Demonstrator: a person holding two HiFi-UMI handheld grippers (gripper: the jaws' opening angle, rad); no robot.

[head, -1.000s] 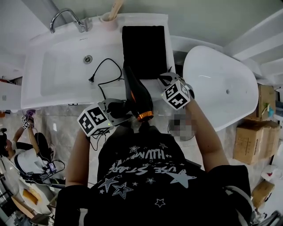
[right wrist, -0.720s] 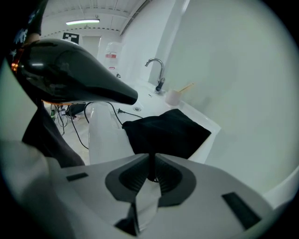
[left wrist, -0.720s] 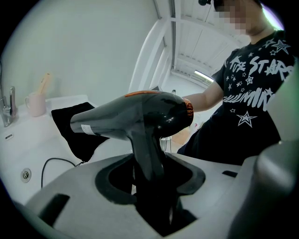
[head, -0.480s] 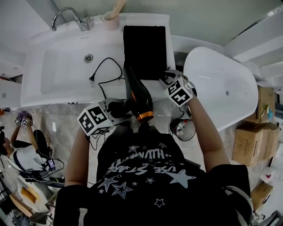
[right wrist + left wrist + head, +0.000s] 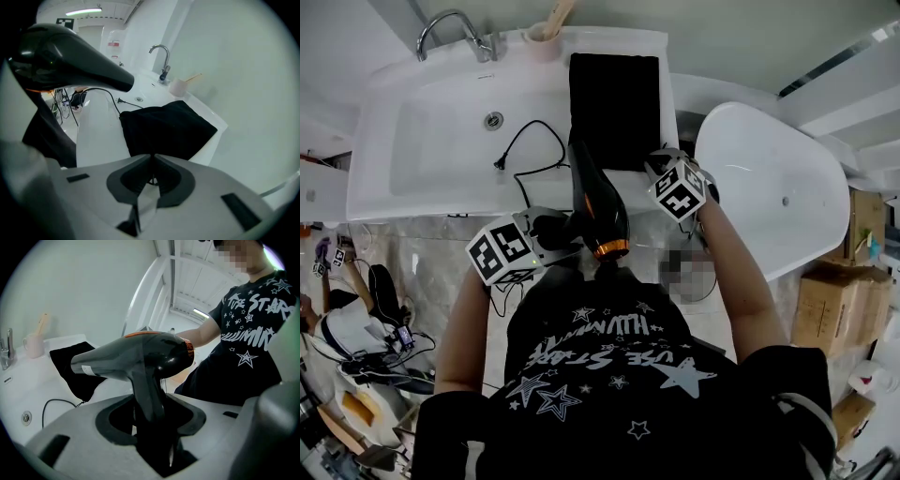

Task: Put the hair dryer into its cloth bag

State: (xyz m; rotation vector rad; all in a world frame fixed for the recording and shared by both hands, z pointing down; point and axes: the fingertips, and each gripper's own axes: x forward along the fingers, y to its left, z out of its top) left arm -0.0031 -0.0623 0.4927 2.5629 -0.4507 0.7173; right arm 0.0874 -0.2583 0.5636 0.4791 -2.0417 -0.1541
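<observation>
A black hair dryer (image 5: 598, 202) with an orange ring is held up over the counter edge, nozzle toward the bag. My left gripper (image 5: 555, 229) is shut on its handle; in the left gripper view the handle (image 5: 149, 399) stands between the jaws of that gripper (image 5: 150, 420). The black cloth bag (image 5: 614, 94) lies flat on the counter right of the basin. My right gripper (image 5: 660, 169) is at the bag's near right corner. In the right gripper view its jaws (image 5: 152, 157) are closing, tips together on the bag's near edge (image 5: 166, 126). The dryer (image 5: 70, 56) hangs at upper left.
The dryer's black cord (image 5: 530, 150) loops into the white sink (image 5: 366, 187), below the faucet (image 5: 450, 33). A pink cup (image 5: 546, 42) stands at the back. A white bathtub (image 5: 778, 187) is to the right, cardboard boxes (image 5: 834, 291) beyond it.
The right gripper has crept a little closer to the bag's near edge. The left gripper and the dryer have stayed put.
</observation>
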